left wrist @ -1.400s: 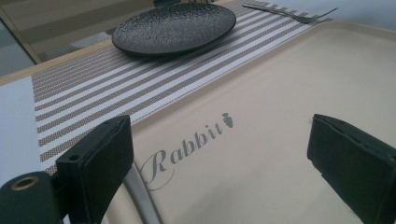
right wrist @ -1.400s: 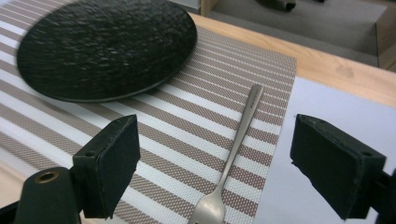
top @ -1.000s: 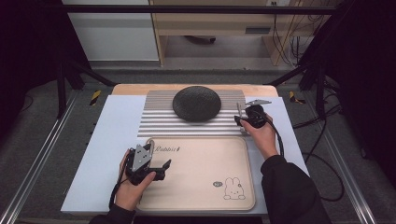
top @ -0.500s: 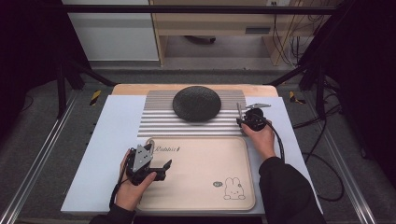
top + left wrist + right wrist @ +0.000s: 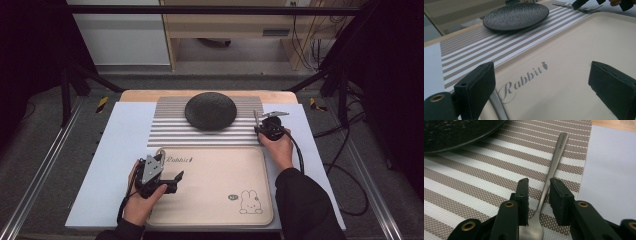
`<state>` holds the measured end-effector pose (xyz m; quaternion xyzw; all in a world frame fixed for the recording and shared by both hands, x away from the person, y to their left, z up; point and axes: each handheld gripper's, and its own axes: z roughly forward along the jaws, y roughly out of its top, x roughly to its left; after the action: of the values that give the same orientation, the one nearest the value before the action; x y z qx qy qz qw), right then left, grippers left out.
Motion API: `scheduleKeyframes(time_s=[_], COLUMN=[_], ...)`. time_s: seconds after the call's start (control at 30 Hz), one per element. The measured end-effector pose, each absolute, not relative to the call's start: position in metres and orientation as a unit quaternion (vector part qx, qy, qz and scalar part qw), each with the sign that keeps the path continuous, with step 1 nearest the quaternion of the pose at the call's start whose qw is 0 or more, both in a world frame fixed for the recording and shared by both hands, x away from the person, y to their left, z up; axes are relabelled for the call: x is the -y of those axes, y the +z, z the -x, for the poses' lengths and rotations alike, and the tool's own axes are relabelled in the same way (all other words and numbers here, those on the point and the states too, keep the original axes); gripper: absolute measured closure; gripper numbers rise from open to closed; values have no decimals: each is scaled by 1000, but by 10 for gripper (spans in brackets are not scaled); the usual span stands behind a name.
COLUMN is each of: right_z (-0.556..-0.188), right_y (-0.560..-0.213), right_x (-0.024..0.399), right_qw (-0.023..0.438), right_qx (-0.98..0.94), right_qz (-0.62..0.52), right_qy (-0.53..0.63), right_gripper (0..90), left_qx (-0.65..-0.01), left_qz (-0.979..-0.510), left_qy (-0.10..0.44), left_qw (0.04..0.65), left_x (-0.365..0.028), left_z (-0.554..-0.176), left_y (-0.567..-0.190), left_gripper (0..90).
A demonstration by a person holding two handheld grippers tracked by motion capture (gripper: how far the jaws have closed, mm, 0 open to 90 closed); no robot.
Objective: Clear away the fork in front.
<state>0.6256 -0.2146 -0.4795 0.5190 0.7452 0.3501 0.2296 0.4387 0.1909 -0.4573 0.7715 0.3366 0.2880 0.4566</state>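
Item: slim matte steel fork [image 5: 549, 182], lying flat on the striped woven placemat [image 5: 170, 125] at the 3 o'clock side of the round black textured plate [image 5: 210, 111]. Right claw [image 5: 538, 195] has just been closing, jaws straddling the neck without yet pinching it, evidently for lifting. Left claw [image 5: 541, 85] released, idle over the beige rabbit-print tray [image 5: 215, 200].

The fork's [image 5: 550, 173] tines are hidden beneath the right hand-held gripper [image 5: 538, 200].
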Motion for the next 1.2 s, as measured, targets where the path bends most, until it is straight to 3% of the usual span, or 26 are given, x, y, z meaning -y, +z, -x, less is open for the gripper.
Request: scheduleKeyframes(time_s=[0.17,0.27,1.2], right_z=[-626,-625,-625], right_y=[-482,-483,-485], right_x=[212,212,217], right_qw=[235,241,232], right_qx=[-746,-745,-730], right_qz=[-516,-516,-531], right_qy=[348,348,363], right_gripper=[732,805,850], left_qx=[-339,-340,-336], left_qz=[-771,-771,-774], left_qy=[291,290,287], left_qw=[455,453,454], left_x=[-192,-192,-190], left_z=[-439,-439,-438], left_y=[-457,-458,-457], left_gripper=[74,75,80])
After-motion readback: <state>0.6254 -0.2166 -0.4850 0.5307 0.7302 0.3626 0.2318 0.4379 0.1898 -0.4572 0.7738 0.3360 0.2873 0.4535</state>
